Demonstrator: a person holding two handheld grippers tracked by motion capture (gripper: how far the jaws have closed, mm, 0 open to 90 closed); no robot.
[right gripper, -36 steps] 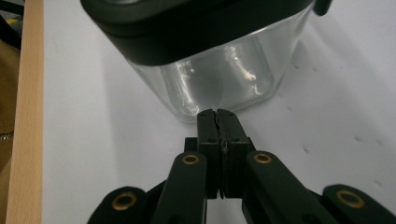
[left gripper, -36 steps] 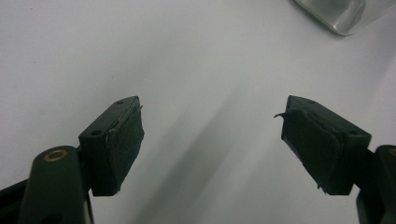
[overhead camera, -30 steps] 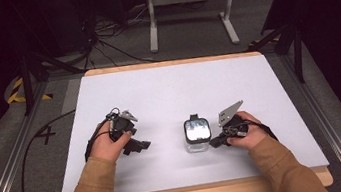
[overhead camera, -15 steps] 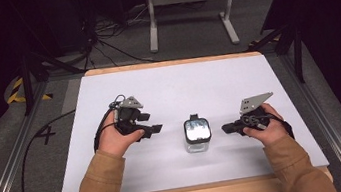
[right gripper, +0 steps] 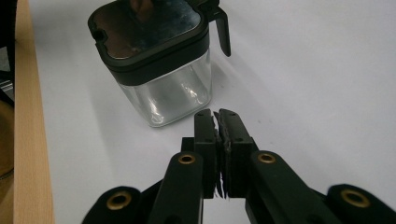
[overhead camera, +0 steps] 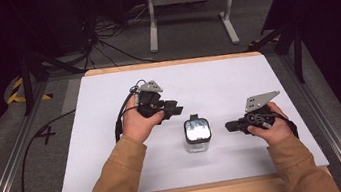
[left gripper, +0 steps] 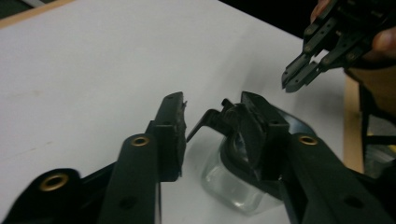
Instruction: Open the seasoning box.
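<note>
Two grippers flank one small glass jar (overhead camera: 197,136), and neither has hold of it. The jar stands upright on the white table (overhead camera: 113,134), toward my edge of it and roughly midway between my hands, which makes it reachable from either side without crossing arms. It is clear-walled with a black lid (right gripper: 149,32); a black tab or handle (right gripper: 223,29) hangs off one side of that lid.

My left gripper (overhead camera: 173,108) hangs above and just beyond the jar, tilted toward it. Its jaws have just been closing and now stand partly apart with nothing pinched between them; in the left gripper view the jar (left gripper: 233,186) lies beyond the gap, below the right-hand jaw, so I read this as narrowing the opening to suit the lid tab rather than a grip. I judge the aim is that tab, since the jaws line up over it.

My right gripper (overhead camera: 229,127) sits to the jar's other side, near but apart, its jaws pressed together on nothing, pointing level at the glass wall (right gripper: 168,95). Held low and shut like that, I think it serves as a stop to brace the jar if the left one tugs the lid. The risk is the light jar sliding on the smooth sheet.
</note>
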